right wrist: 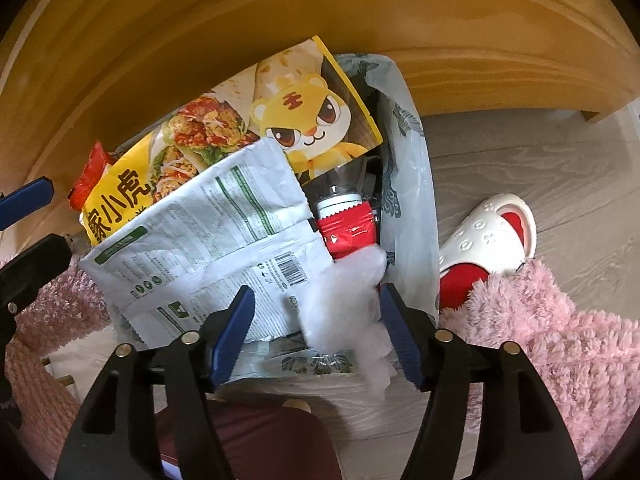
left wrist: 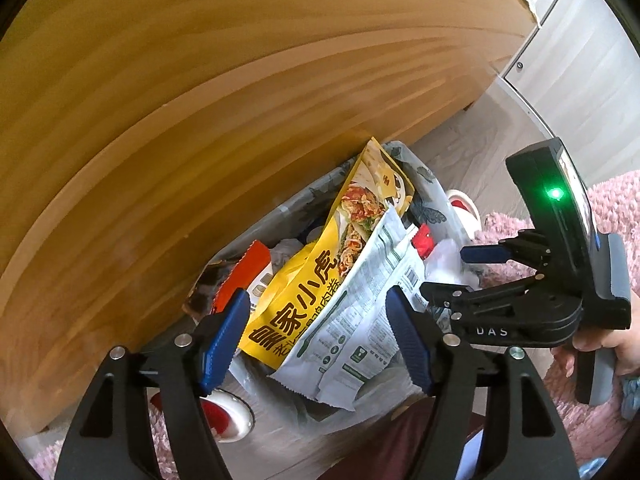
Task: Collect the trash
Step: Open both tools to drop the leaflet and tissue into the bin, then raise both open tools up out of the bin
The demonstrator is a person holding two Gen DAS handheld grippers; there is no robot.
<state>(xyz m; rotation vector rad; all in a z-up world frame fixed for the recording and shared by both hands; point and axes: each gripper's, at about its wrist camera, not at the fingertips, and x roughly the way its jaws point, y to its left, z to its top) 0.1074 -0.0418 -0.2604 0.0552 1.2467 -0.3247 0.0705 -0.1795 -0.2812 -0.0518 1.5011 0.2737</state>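
A bin lined with a white patterned bag (right wrist: pixel 408 184) stands against a wooden panel, stuffed with wrappers. A yellow tiger-print wrap package (right wrist: pixel 304 108) sticks up highest. A white pouch with green print (right wrist: pixel 208 232) leans on it, beside a red wrapper (right wrist: pixel 348 232) and an orange-red packet (left wrist: pixel 244 268). My right gripper (right wrist: pixel 316 320) points down over the bin, open, with a white tissue wad (right wrist: pixel 344 292) loose between its fingers near the right pad. My left gripper (left wrist: pixel 316 336) hangs open above the white pouch (left wrist: pixel 360 308), holding nothing. The right gripper (left wrist: pixel 460 276) shows at the right of the left wrist view.
The wooden furniture panel (left wrist: pixel 200 100) rises right behind the bin. A white and red slipper (right wrist: pixel 492 232) lies on the grey plank floor to the right, another slipper (left wrist: pixel 224 416) near the left gripper. Pink fluffy fabric (right wrist: pixel 540 340) and dark red cloth (right wrist: pixel 260 440) crowd the near side.
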